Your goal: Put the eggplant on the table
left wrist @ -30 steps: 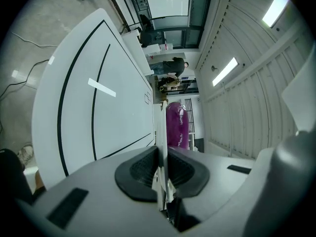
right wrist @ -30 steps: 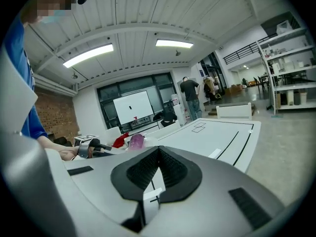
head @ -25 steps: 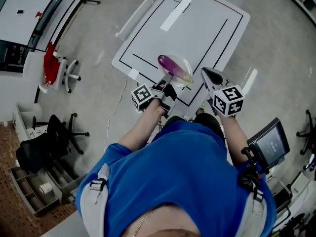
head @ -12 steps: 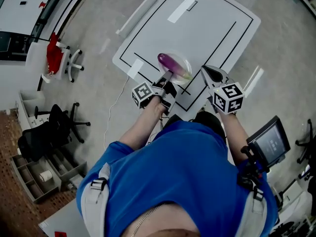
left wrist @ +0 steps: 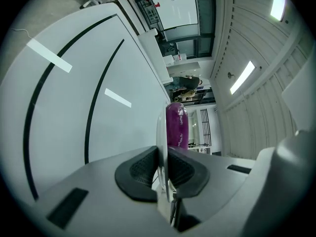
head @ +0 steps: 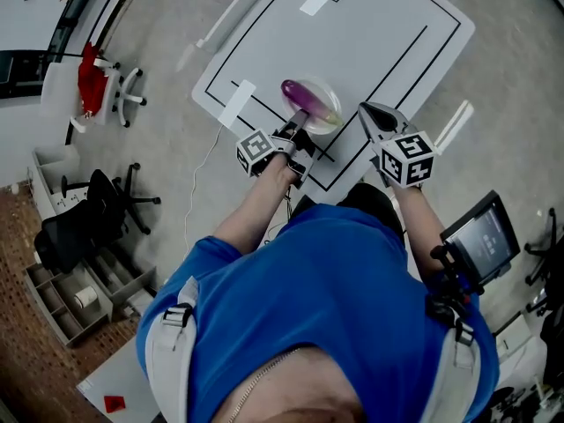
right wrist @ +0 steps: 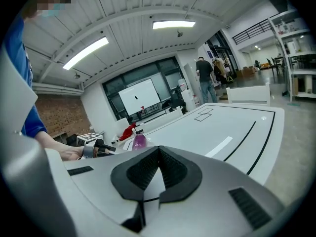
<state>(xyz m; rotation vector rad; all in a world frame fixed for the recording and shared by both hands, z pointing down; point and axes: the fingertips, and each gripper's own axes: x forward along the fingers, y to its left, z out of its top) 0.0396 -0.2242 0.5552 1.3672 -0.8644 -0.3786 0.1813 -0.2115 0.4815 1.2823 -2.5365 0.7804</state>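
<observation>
As I see it on head view, eggplant [head: 304,100] lies in clear plate [head: 327,122] at desk [head: 379,33] near edge. Left gripper view: left tool [left wrist: 163,157] clamped on plate rim, eggplant beyond. Right gripper view: right tool [right wrist: 159,154] clenched, empty.

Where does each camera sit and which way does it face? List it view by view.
Head view: on the person's head, looking steeply down at the table; blue-shirted torso, both arms, left gripper and right gripper show.
Left gripper view: on that gripper, along jaws shut on a clear plate carrying the eggplant.
Right gripper view: on that gripper, along shut, empty jaws across the table; the left hand shows.
Shared: all three show the eggplant.
</observation>
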